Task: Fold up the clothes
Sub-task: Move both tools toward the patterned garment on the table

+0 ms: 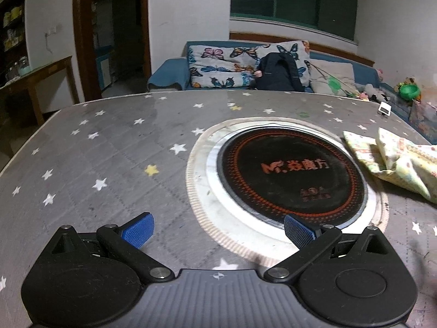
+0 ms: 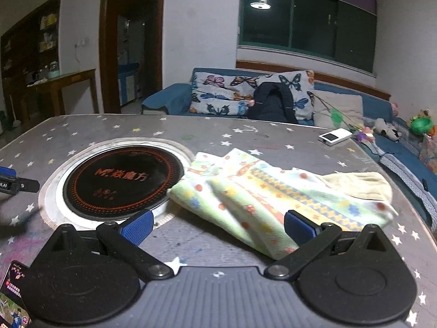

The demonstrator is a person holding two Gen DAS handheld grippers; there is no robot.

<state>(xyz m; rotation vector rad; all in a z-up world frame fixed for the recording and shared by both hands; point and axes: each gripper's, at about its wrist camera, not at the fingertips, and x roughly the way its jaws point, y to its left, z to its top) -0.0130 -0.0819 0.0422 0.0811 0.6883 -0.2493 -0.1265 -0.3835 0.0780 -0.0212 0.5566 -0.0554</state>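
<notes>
Both tools, left [image 1: 218, 235] and right [image 2: 217, 228], spread, empty; we judge the garment [image 2: 273, 191], rumpled at two o'clock on the counter [image 2: 218, 134], light, limp; pinch a hem corner.

The left hand-held gripper [image 1: 218, 233] hangs with its blue pads spread wide, gripping nothing. The right hand-held gripper [image 2: 217, 228] gapes likewise, pointing toward 12 o'clock.

Blue sofa [image 2: 169, 95] under dark window [image 2: 306, 22], white walls.
</notes>
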